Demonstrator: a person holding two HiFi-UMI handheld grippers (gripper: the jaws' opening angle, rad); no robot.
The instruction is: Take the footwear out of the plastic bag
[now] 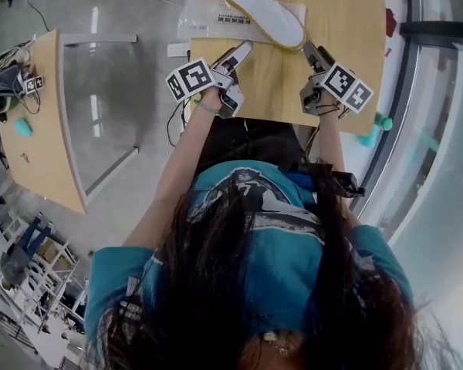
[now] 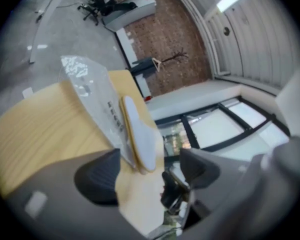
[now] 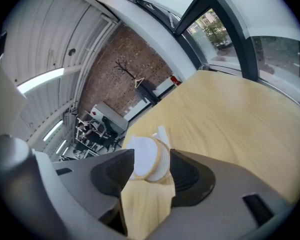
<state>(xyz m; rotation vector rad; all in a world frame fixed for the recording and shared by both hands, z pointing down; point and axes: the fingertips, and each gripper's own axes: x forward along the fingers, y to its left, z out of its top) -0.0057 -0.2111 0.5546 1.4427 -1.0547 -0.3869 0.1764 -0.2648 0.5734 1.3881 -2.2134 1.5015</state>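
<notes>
A white slipper (image 1: 266, 14) with a tan sole edge lies on the far part of the wooden table (image 1: 347, 21), resting on top of the flat clear plastic bag (image 1: 208, 18). My left gripper (image 1: 243, 56) hovers just short of the bag's near edge, open and holding nothing. My right gripper (image 1: 315, 55) is at the slipper's near right end, also open. In the left gripper view the slipper (image 2: 140, 134) and bag (image 2: 92, 91) lie ahead of the spread jaws (image 2: 147, 176). In the right gripper view the slipper's end (image 3: 145, 156) shows just beyond the parted jaws (image 3: 152, 176), and neither pad presses on it.
A second wooden table (image 1: 38, 122) stands to the left with a teal object (image 1: 21, 127) and cables on it; grey floor lies between the tables. Another teal object (image 1: 374, 129) sits by the right table edge, beside a curved window wall.
</notes>
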